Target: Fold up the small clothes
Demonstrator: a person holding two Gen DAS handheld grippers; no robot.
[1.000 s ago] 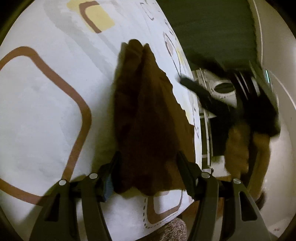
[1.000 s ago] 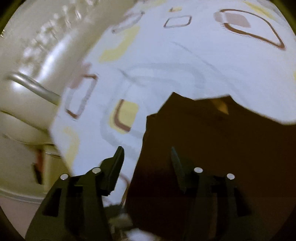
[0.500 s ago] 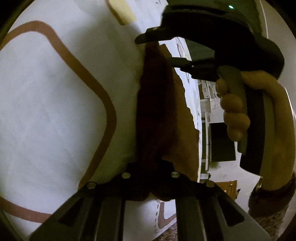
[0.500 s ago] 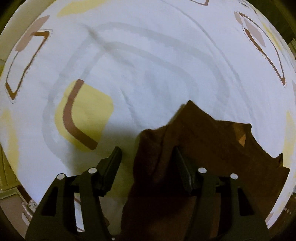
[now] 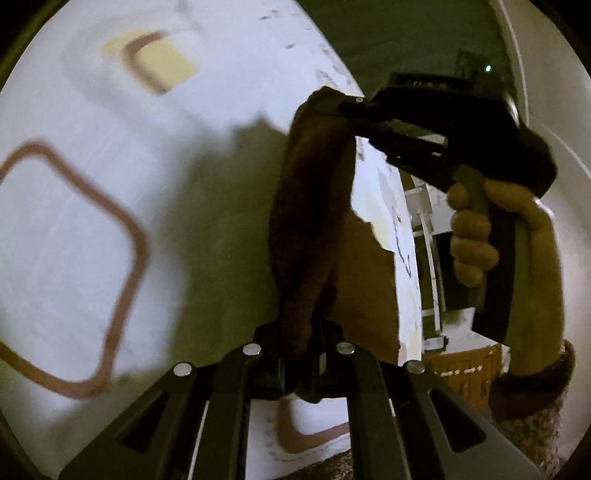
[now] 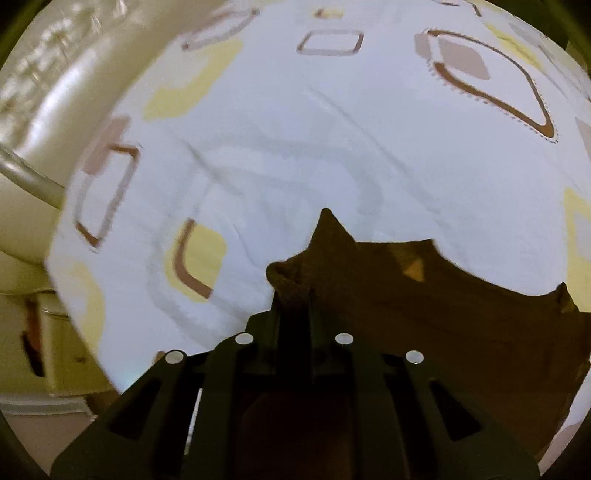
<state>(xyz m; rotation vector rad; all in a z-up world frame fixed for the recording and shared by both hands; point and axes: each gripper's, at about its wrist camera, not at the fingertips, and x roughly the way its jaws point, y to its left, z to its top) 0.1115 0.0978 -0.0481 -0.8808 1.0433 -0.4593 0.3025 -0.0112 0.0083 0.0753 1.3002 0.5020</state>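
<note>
A small brown garment [image 5: 310, 229] hangs stretched between my two grippers above a white bedsheet [image 5: 92, 206] printed with brown and yellow squares. My left gripper [image 5: 299, 332] is shut on the garment's near end. In the left wrist view my right gripper [image 5: 332, 101] is shut on the far end, held by a hand [image 5: 476, 240]. In the right wrist view my right gripper [image 6: 295, 299] pinches a bunched corner of the brown garment [image 6: 424, 306], which spreads to the right over the sheet [image 6: 295, 129].
The bed's right edge [image 5: 406, 258] drops off to white furniture [image 5: 432, 236] and a dark green wall [image 5: 406, 33]. A cream headboard with a metal rail [image 6: 29, 173] stands left of the sheet in the right wrist view.
Both grippers have closed on the garment, the left first and the right after it. The garment has been lifted off the sheet and now hangs between them.
</note>
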